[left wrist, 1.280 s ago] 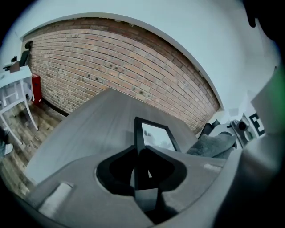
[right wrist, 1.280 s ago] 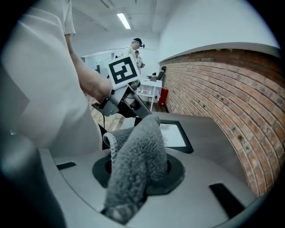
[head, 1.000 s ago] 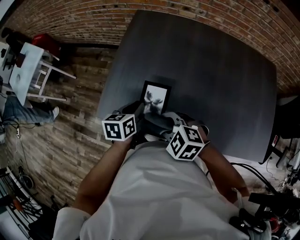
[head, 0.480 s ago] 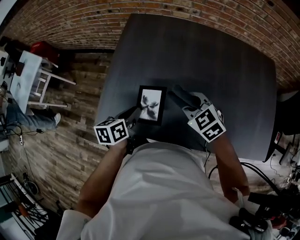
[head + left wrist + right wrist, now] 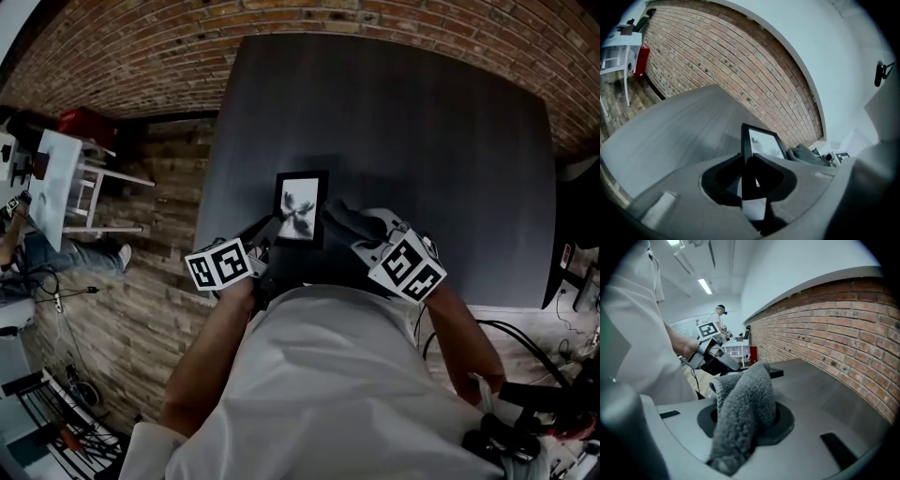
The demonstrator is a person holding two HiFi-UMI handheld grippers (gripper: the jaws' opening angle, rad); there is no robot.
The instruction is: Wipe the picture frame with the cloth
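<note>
A black picture frame [image 5: 300, 206] with a pale print sits near the front-left part of the dark table [image 5: 422, 141]. My left gripper [image 5: 269, 234] is shut on the frame's near left edge. In the left gripper view the frame [image 5: 761, 143] stands on edge between the jaws. My right gripper [image 5: 354, 230] is shut on a grey fluffy cloth [image 5: 339, 221], which hangs just right of the frame's lower corner. The right gripper view shows the cloth [image 5: 745, 399] bunched in the jaws, with the left gripper [image 5: 715, 361] and the frame's edge [image 5: 777, 373] behind it.
A brick wall [image 5: 141, 47] runs along the table's far side. A white chair [image 5: 66, 164] and a red object [image 5: 82, 122] stand on the wooden floor at the left. Cables [image 5: 506, 342] lie at the right. A person stands far off in the right gripper view.
The right gripper, which had swung out to the right with the cloth, has come back beside the frame. The left gripper keeps its hold on the frame.
</note>
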